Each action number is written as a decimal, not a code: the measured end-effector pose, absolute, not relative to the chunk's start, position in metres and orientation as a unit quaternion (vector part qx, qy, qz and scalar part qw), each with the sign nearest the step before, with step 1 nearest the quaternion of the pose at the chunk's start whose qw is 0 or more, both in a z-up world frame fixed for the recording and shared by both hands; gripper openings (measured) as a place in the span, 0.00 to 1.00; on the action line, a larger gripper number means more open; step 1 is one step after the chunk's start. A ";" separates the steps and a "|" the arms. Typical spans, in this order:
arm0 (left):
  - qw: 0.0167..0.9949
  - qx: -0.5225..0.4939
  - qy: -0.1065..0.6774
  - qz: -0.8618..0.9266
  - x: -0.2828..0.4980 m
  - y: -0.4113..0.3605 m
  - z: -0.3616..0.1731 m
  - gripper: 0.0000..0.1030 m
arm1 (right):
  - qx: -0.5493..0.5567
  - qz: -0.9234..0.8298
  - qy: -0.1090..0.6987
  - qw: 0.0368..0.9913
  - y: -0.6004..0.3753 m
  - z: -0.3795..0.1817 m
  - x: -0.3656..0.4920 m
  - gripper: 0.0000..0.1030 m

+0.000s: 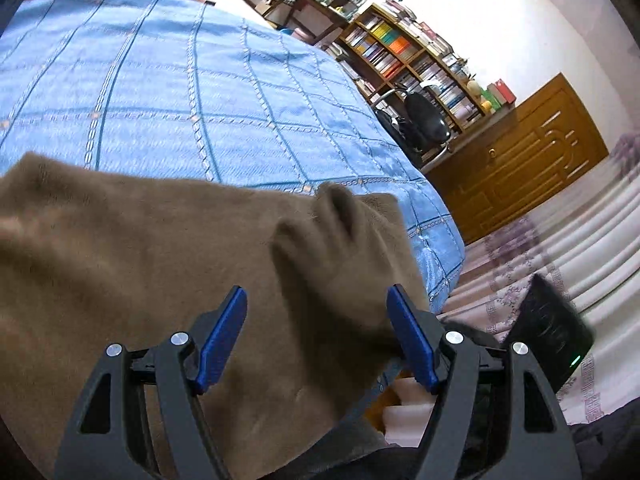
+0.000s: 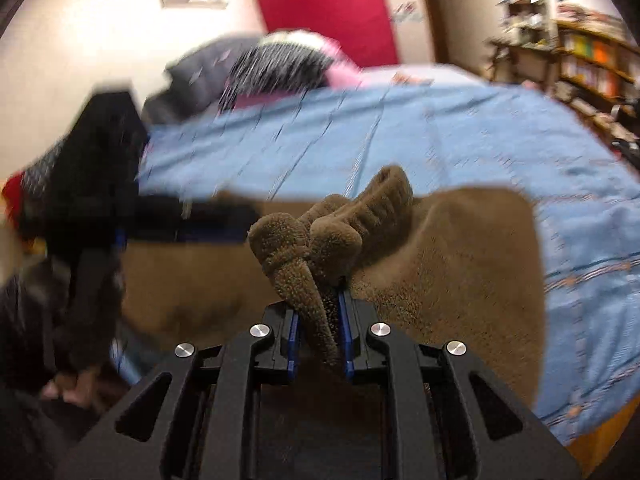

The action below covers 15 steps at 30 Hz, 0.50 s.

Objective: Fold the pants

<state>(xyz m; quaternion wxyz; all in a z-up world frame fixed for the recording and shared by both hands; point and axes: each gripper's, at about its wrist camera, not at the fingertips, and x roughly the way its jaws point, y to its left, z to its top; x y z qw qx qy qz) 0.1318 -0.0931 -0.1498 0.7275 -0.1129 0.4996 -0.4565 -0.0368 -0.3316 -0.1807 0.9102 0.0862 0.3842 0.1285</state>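
Your right gripper [image 2: 319, 332] fills the bottom of the right wrist view, and its jaws are almost together, pinching a bunched fold of the brown pants [image 2: 460, 264]. This fold rises out of the jaws toward the middle of the frame, and the ribbed waistband [image 2: 386, 200] stands up just above it. Behind, the blue bedspread [image 2: 400, 136] covers the whole middle and right of the frame, and the pants lie on it across the lower half. Dark clothes and a pink thing [image 2: 340, 68] are piled at the upper left, blurred. At the left edge you can see the left gripper [image 2: 192, 220] as a dark blur over the pants.

Your left gripper [image 1: 316, 336] in the left wrist view has its jaws wide apart, holding nothing; the blue pads [image 1: 222, 340] stand above the pants [image 1: 140, 248], which fill the lower left. A bookshelf [image 1: 408, 52] and a black chair [image 1: 424, 120] are at the upper right.
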 end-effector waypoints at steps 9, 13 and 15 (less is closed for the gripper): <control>0.709 -0.119 0.520 -0.462 0.132 -0.097 -0.164 0.78 | 0.123 0.150 0.415 0.889 -0.338 -0.195 -0.035 0.25; 0.704 -0.124 0.523 -0.464 0.135 -0.100 -0.165 0.78 | 0.148 0.165 0.405 0.887 -0.348 -0.185 -0.041 0.44; 0.703 -0.125 0.525 -0.463 0.136 -0.101 -0.165 0.78 | 0.143 0.163 0.395 0.893 -0.348 -0.180 -0.044 0.55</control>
